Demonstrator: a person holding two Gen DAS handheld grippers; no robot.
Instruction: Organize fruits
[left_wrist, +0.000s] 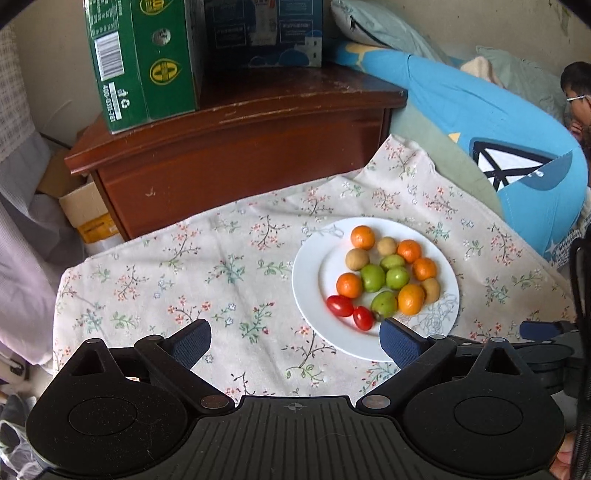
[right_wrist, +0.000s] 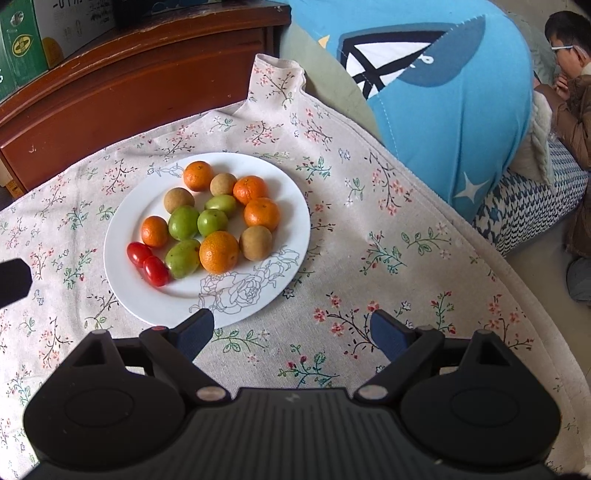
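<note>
A white plate (left_wrist: 314, 258) (right_wrist: 129, 288) sits on a floral cloth. It holds several small oranges (left_wrist: 349, 285) (right_wrist: 218, 252), several green fruits (left_wrist: 373, 277) (right_wrist: 183, 222), three brown fruits (left_wrist: 357, 259) (right_wrist: 255, 242) and two red cherry tomatoes (left_wrist: 340, 305) (right_wrist: 156, 270). My left gripper (left_wrist: 295, 341) is open and empty, just in front of the plate's near-left rim. My right gripper (right_wrist: 291, 332) is open and empty, just in front of the plate's near-right rim. The left gripper's fingertip (right_wrist: 14, 280) shows at the left edge of the right wrist view.
A floral cloth (left_wrist: 184, 277) (right_wrist: 369, 240) covers the table. A brown wooden cabinet (left_wrist: 240, 147) with a green box (left_wrist: 147, 66) stands behind. A blue cushion (left_wrist: 498, 129) (right_wrist: 443, 110) lies at the right, and a person (right_wrist: 569, 74) sits beyond it.
</note>
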